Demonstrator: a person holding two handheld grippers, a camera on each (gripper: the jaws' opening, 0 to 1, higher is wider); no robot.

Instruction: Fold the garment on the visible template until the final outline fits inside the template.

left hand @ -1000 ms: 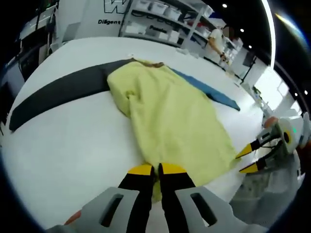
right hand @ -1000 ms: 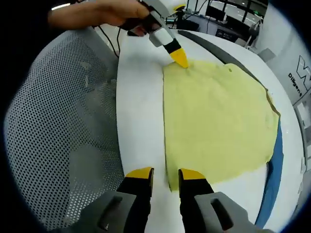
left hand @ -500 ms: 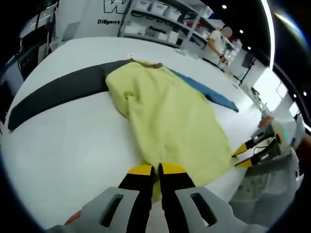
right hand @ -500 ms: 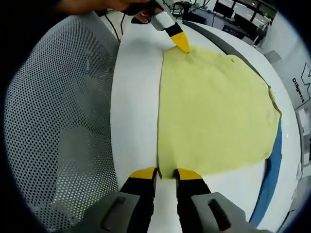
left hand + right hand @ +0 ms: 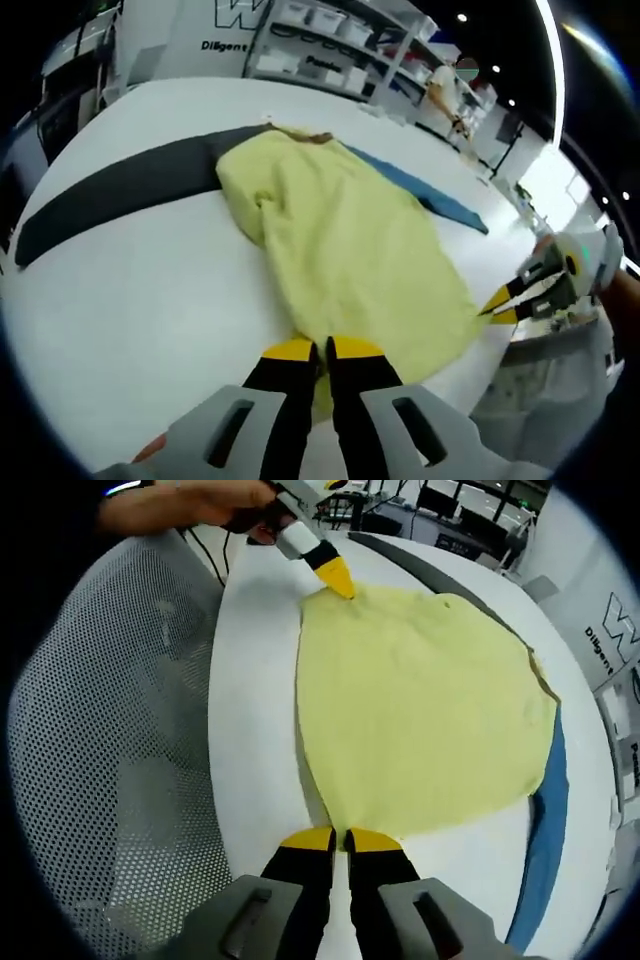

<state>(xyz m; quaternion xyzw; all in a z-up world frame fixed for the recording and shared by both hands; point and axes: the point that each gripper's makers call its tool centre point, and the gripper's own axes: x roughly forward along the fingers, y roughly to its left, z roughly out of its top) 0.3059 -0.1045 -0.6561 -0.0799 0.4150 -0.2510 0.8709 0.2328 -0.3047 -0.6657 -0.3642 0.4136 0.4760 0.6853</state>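
Observation:
A pale yellow garment (image 5: 350, 240) (image 5: 420, 710) lies spread on a white table (image 5: 130, 290), over a dark grey strip (image 5: 120, 185) and a blue strip (image 5: 430, 190) (image 5: 545, 810) of the template. My left gripper (image 5: 321, 348) is shut on the garment's near corner. In the right gripper view it enters from the top left (image 5: 340, 582), pinching that corner. My right gripper (image 5: 340, 838) is shut on the garment's other hem corner, and it shows in the left gripper view at the right edge (image 5: 500, 305).
A grey mesh chair back (image 5: 110, 750) stands close to the table's edge. Shelves with boxes (image 5: 330, 45) and a standing person (image 5: 450, 85) are far behind the table. A hand (image 5: 190, 502) holds the left gripper.
My right gripper moved in to the garment's hem corner and its jaws closed on it. The left gripper kept its hold on the other corner.

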